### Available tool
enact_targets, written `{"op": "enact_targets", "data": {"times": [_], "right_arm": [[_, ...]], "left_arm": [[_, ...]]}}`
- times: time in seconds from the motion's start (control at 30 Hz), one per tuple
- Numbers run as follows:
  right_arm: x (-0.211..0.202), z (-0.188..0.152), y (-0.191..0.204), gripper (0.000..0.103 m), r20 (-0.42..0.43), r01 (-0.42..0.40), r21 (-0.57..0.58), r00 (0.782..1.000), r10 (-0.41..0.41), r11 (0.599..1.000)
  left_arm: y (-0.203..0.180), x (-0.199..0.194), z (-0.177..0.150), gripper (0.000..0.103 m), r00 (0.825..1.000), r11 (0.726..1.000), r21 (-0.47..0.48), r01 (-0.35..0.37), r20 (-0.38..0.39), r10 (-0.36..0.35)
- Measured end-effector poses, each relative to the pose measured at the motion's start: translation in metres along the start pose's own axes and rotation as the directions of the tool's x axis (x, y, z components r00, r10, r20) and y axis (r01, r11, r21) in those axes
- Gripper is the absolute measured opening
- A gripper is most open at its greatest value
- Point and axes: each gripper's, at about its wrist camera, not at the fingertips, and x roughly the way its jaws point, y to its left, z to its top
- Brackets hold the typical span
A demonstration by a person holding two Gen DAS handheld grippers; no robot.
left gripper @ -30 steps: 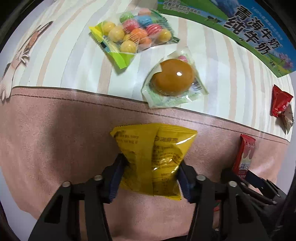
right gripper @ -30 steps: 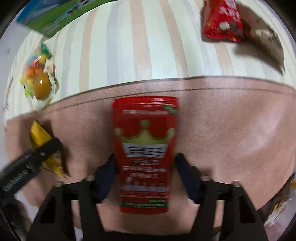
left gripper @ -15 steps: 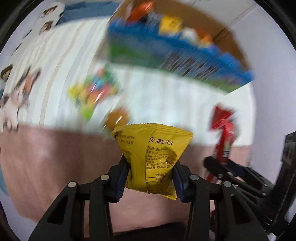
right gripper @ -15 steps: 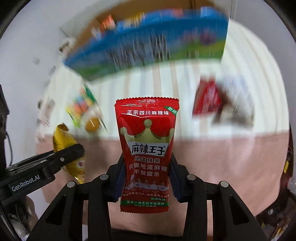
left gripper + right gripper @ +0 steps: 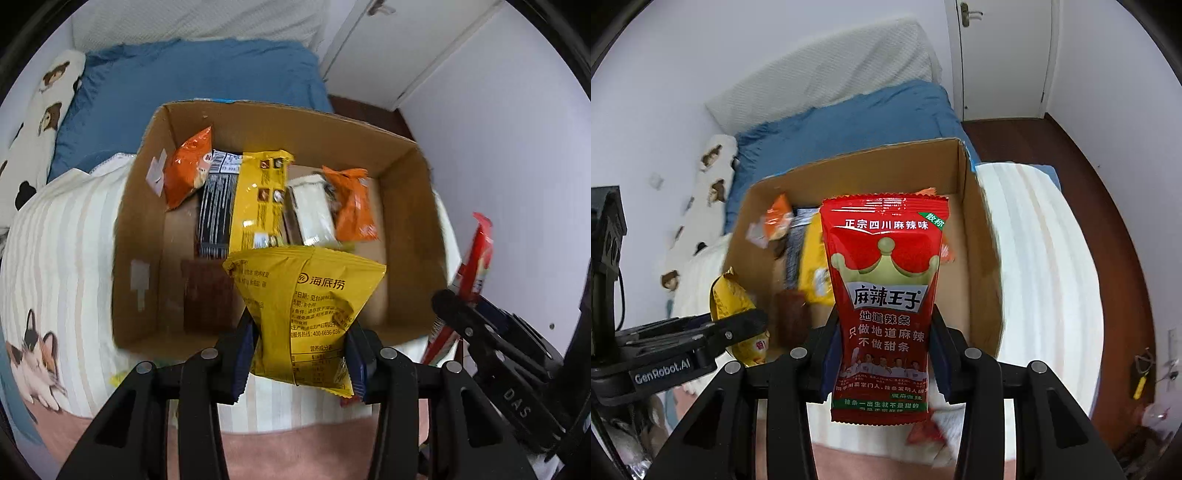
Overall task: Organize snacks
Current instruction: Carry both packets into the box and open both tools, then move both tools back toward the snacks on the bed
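Observation:
My left gripper [image 5: 301,354] is shut on a yellow snack packet [image 5: 306,310] and holds it up in front of the near wall of an open cardboard box [image 5: 140,206]. My right gripper [image 5: 882,354] is shut on a red spicy-strip packet [image 5: 884,295], also raised before the box [image 5: 979,236]. The box holds several snacks: two orange packets [image 5: 186,168], a black one, a long yellow one [image 5: 258,199], a white one and a brown one. The red packet and right gripper show at the right of the left wrist view [image 5: 476,258]. The left gripper and yellow packet show at the left of the right wrist view [image 5: 735,306].
The box stands on a bed with a striped cream blanket [image 5: 55,251] with cat prints and a pink band [image 5: 295,450]. A blue pillow [image 5: 192,85] lies behind the box. A white door [image 5: 1001,55] and dark wood floor [image 5: 1123,229] are on the right.
Both grippers have lifted their packets off the pink blanket and swung up toward the open box. The loose snacks on the blanket have dropped out of view.

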Motion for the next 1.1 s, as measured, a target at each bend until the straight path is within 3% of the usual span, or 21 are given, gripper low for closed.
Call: {"op": "enact_targets", "data": {"times": [0.17, 0.43, 0.6, 0.67, 0.7, 0.73, 0.77, 0.8, 0.83, 0.9, 1.1], "right_arm": [[0.045, 0.042, -0.007, 0.044, -0.072, 0.040, -0.011, 0.997, -0.040, 0.999], [0.114, 0.035, -0.009, 0.044, -0.161, 0.066, -0.048, 0.984, -0.072, 0.997], [0.135, 0.027, -0.011, 0.045, -0.212, 0.069, -0.061, 0.974, -0.080, 0.996], [0.142, 0.027, -0.009, 0.048, -0.238, 0.073, -0.069, 0.967, -0.088, 0.995], [0.146, 0.028, -0.009, 0.056, -0.252, 0.077, -0.069, 0.963, -0.092, 0.995], [0.149, 0.029, -0.008, 0.060, -0.259, 0.077, -0.065, 0.962, -0.091, 0.995], [0.145, 0.028, -0.009, 0.062, -0.253, 0.072, -0.062, 0.964, -0.086, 0.995], [0.144, 0.029, -0.009, 0.075, -0.249, 0.080, -0.064, 0.964, -0.094, 0.995], [0.142, 0.030, -0.009, 0.084, -0.247, 0.087, -0.065, 0.964, -0.101, 0.994], [0.138, 0.032, -0.011, 0.090, -0.246, 0.083, -0.051, 0.965, -0.093, 0.995], [0.119, 0.031, -0.012, 0.093, -0.246, 0.084, -0.062, 0.964, -0.097, 0.995]], "left_arm": [[0.011, 0.049, 0.032, 0.041, 0.993, 0.999, -0.036, -0.034, -0.110, 0.030], [0.028, 0.096, 0.032, 0.041, 0.976, 0.996, -0.079, -0.052, -0.215, 0.034], [0.032, 0.115, 0.031, 0.041, 0.966, 0.995, -0.087, -0.046, -0.258, 0.022], [0.031, 0.118, 0.029, 0.042, 0.962, 0.996, -0.080, -0.040, -0.272, 0.016], [0.032, 0.118, 0.029, 0.043, 0.962, 0.996, -0.080, -0.045, -0.271, 0.022], [0.032, 0.117, 0.029, 0.045, 0.963, 0.996, -0.080, -0.049, -0.267, 0.026], [0.032, 0.115, 0.030, 0.058, 0.965, 0.996, -0.078, -0.051, -0.259, 0.030], [0.032, 0.113, 0.031, 0.075, 0.967, 0.996, -0.071, -0.058, -0.250, 0.039], [0.031, 0.108, 0.031, 0.079, 0.968, 0.995, -0.063, -0.079, -0.242, 0.062], [0.031, 0.105, 0.034, 0.092, 0.970, 0.994, -0.058, -0.098, -0.229, 0.082], [0.032, 0.086, 0.035, 0.094, 0.977, 0.992, -0.042, -0.116, -0.182, 0.107]]}}
